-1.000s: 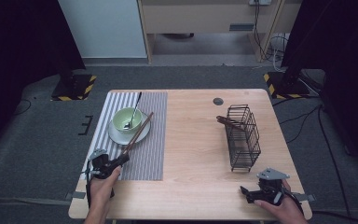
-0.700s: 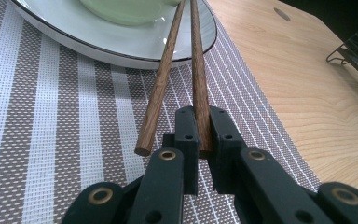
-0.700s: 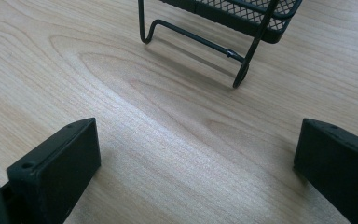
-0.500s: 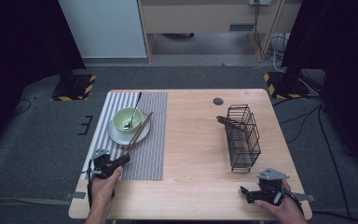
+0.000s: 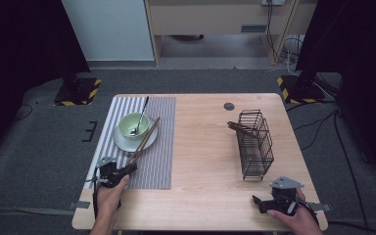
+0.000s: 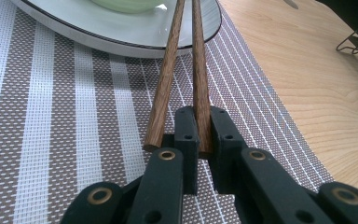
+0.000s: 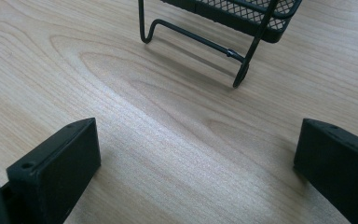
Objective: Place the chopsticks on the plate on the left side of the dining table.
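— So, what is your left gripper [image 6: 199, 140] pinching?
— One of two dark brown wooden chopsticks [image 6: 198, 60], tapered, leaning on the plate [image 6: 121, 39] rim over the striped mat [image 6: 51, 140]. Your right gripper [image 7: 196, 163] gapes wide.

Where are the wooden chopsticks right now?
In the high view the chopsticks lie at the left, sloping from the plate down onto the striped placemat; the left hand-held gripper is shut on one near end.
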`<state>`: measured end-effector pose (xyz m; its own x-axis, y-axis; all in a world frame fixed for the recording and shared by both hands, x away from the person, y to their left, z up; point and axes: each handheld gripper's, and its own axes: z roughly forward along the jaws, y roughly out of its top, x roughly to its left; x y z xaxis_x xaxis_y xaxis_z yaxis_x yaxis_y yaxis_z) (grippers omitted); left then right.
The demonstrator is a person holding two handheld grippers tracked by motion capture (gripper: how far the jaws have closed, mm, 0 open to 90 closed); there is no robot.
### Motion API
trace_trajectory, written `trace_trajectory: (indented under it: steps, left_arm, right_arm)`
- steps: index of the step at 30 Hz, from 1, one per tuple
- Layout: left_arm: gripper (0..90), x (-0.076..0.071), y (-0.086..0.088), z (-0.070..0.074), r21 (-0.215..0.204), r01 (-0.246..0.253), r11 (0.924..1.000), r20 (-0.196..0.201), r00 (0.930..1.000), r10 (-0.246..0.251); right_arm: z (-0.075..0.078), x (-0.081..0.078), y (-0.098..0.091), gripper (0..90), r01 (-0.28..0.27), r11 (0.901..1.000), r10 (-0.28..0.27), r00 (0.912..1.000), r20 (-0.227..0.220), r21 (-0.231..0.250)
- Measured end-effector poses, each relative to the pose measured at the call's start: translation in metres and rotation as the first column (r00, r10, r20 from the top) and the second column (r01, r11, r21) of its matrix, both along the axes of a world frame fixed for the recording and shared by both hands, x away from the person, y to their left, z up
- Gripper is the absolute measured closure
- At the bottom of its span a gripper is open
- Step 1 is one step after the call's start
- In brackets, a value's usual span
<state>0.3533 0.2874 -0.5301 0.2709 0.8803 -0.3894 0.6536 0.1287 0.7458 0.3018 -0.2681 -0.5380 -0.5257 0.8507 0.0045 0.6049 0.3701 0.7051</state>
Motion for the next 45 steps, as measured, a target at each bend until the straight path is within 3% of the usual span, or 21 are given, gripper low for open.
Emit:
trace_trajectory:
  steps: [27,45]
  left_arm:
    - [81.5,0.0006,-0.0016,-0.0035,-0.013,0.001,0.9999,-0.029,0.9996,-0.001]
    - [67.5,-0.0066,-0.0015,-0.0019,-0.015,-0.002,0.9999,-0.033,0.9995,0.002]
  right_arm:
    - [0.0,-0.0002,0.0001,0.5,0.001,1.0,-0.001,1.0,0.0,0.0]
    - [0.0,-0.0001,0.0001,0.5,0.001,1.0,-0.001,1.0,0.0,0.0]
